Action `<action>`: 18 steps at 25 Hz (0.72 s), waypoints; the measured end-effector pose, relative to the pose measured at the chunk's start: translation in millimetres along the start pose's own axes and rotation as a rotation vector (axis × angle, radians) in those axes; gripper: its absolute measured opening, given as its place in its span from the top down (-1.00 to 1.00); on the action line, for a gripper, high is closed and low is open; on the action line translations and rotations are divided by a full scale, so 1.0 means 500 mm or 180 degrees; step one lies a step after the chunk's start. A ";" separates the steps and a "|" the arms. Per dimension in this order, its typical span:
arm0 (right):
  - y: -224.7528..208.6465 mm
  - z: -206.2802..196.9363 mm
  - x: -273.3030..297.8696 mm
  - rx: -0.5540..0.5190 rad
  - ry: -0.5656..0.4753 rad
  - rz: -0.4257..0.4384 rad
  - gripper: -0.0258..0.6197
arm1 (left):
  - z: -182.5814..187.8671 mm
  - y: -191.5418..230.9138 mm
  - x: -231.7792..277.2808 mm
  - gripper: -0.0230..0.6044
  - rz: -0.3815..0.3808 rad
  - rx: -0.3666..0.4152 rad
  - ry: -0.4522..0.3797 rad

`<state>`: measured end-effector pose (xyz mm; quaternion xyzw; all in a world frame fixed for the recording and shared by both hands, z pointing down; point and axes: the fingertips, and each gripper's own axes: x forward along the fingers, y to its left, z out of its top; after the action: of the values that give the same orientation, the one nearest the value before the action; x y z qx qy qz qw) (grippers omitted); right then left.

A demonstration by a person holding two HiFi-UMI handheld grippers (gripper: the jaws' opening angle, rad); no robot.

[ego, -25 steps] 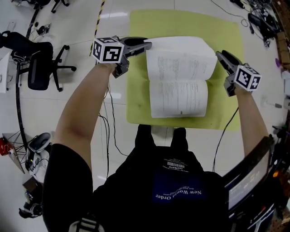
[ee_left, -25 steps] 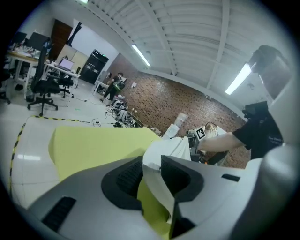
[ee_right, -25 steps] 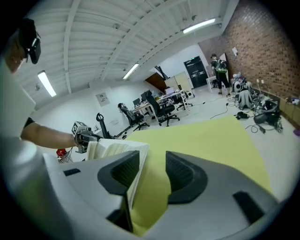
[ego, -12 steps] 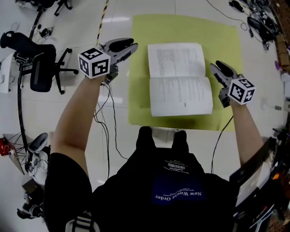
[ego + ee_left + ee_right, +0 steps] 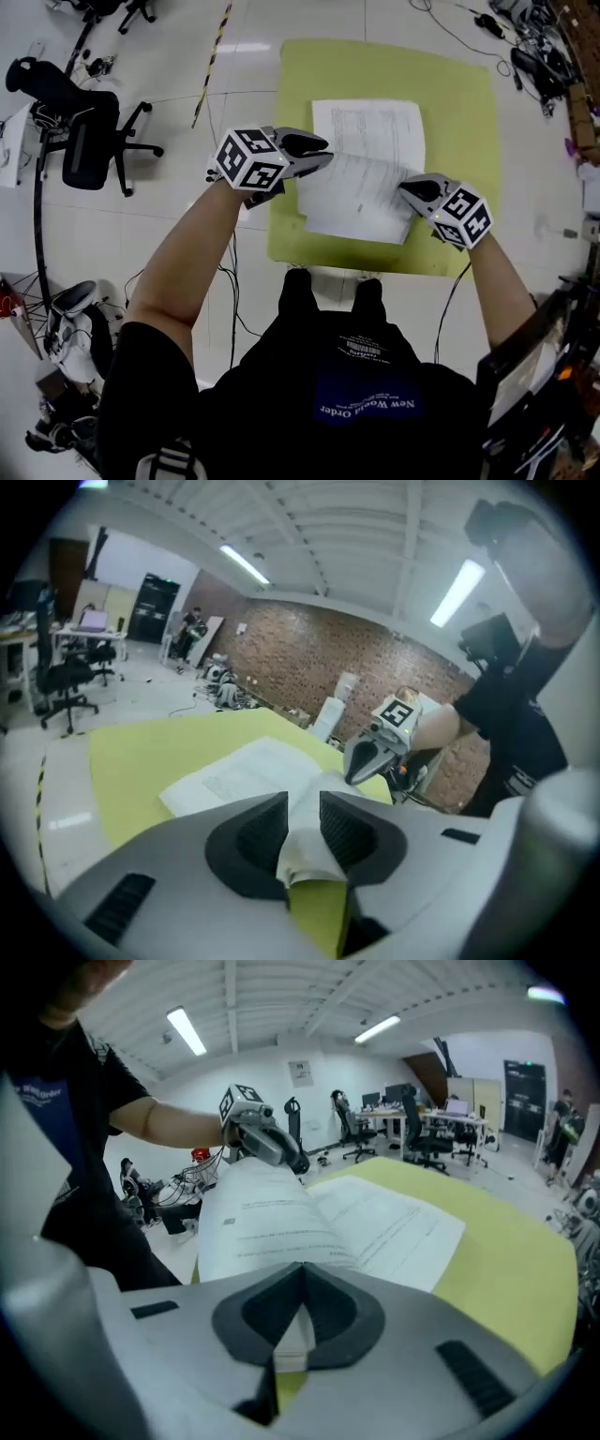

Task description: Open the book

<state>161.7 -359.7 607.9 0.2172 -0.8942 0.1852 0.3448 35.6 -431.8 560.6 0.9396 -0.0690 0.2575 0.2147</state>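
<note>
An open white book (image 5: 367,139) lies on a yellow-green mat (image 5: 459,94) on the floor. Its near half is lifted and skewed. My left gripper (image 5: 323,152) is at the book's left edge, and in the left gripper view (image 5: 302,832) a block of pages (image 5: 305,846) fills the gap between its pads. My right gripper (image 5: 405,187) is at the near half's right edge. In the right gripper view its fingertips (image 5: 302,1269) meet on the edge of the raised pages (image 5: 281,1222). Each gripper shows in the other's view: the right (image 5: 361,759), the left (image 5: 295,1162).
A black office chair (image 5: 84,131) stands on the white tiles to the left, with cables (image 5: 230,272) running beside the mat. My feet (image 5: 328,281) are at the mat's near edge. Gear and cables (image 5: 539,47) crowd the far right. Desks and chairs (image 5: 422,1138) line the room's back.
Both grippers have come inward from beside the book onto its left and right edges. The right jaws have closed. The near half of the book has lifted and skewed.
</note>
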 end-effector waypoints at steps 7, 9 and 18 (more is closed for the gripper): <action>0.077 -0.147 0.043 -0.0193 0.0874 0.0232 0.86 | -0.020 0.129 -0.014 0.62 0.0720 -0.1112 -0.0522; 0.072 -0.142 0.040 -0.0011 0.0756 0.0203 0.86 | -0.027 0.139 0.003 0.58 0.0762 -0.1238 -0.0545; 0.073 -0.142 0.042 -0.0042 0.0685 0.0180 0.86 | -0.026 0.125 0.001 0.54 0.0843 -0.1375 -0.0706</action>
<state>167.0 -300.6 665.1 0.1685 -0.8590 0.2113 0.4348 14.8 -482.3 594.0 0.8773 -0.2676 0.1583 0.3657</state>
